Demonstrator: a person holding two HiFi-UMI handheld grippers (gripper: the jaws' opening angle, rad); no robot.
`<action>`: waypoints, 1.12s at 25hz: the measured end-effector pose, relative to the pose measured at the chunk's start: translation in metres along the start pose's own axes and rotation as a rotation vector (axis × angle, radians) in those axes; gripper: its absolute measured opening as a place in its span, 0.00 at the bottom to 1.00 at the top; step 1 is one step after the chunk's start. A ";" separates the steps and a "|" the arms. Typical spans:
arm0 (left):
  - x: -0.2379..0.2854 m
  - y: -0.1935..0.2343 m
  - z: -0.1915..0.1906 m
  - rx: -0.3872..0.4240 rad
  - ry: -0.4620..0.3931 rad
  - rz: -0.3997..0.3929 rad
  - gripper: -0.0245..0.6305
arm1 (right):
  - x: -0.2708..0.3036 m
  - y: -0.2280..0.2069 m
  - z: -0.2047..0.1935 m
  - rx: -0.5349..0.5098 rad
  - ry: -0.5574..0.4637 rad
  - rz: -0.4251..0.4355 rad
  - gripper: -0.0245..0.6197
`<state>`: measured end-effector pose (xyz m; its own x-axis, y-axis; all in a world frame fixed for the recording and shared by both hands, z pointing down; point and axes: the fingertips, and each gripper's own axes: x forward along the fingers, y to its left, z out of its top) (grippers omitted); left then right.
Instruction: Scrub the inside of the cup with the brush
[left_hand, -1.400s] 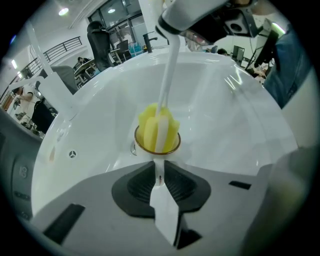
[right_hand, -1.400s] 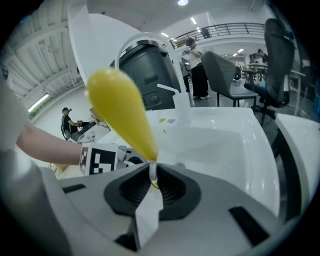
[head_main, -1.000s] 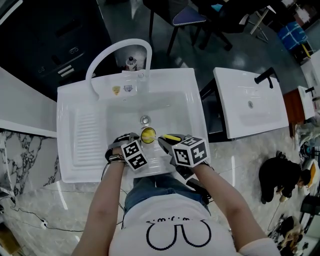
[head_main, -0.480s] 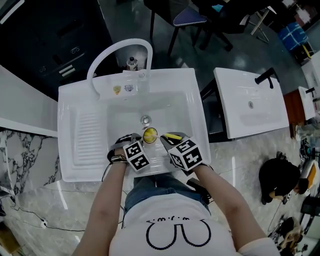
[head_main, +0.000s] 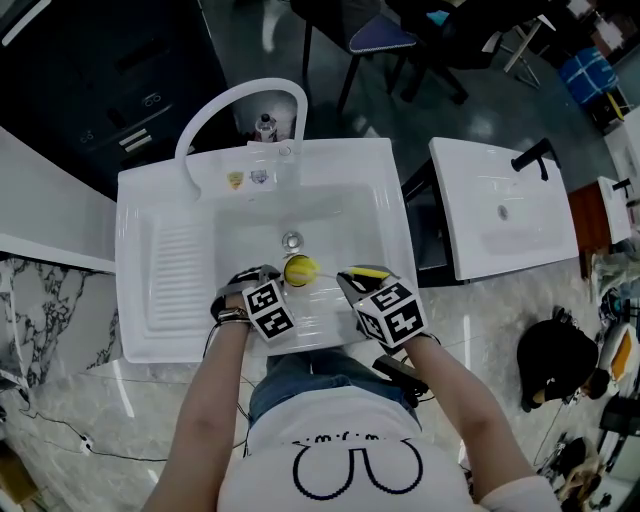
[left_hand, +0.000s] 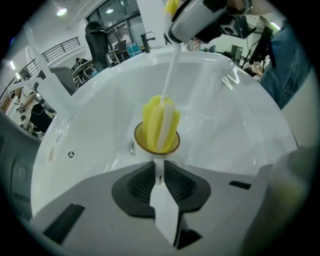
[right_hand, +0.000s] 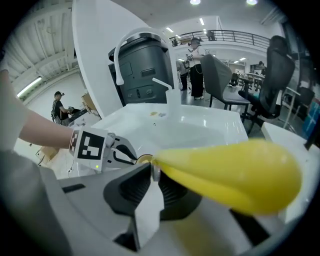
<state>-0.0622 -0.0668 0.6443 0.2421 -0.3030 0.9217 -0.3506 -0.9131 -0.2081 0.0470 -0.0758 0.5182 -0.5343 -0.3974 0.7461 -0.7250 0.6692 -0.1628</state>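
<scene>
Cup (left_hand: 174, 148) held low in the sink (head_main: 340, 215) basin, near side. Left tool (left_hand: 159, 172) narrow, apparently pinching the cup's near wall. Right tool (right_hand: 151, 172) clamped on the brush (left_hand: 160, 122) handle, sponge head only partly inside the mouth.

Risks:
- Thin pinch lets the cup twist or slip under side load.
- Sponge pops out.
- A freed cup rolls toward the drain (head_main: 291, 240).
</scene>
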 end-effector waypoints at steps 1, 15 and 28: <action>0.000 0.000 0.000 0.001 -0.002 -0.001 0.14 | 0.002 0.000 -0.001 0.007 0.004 0.002 0.12; -0.001 0.001 0.000 0.005 0.001 -0.022 0.14 | 0.048 0.012 -0.009 -0.093 0.089 0.062 0.12; -0.001 0.007 -0.005 -0.053 -0.006 -0.034 0.14 | 0.015 0.042 0.007 -0.385 0.027 0.037 0.11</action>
<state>-0.0691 -0.0719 0.6437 0.2596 -0.2738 0.9261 -0.3895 -0.9072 -0.1590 0.0056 -0.0581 0.5183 -0.5413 -0.3554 0.7620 -0.4867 0.8715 0.0607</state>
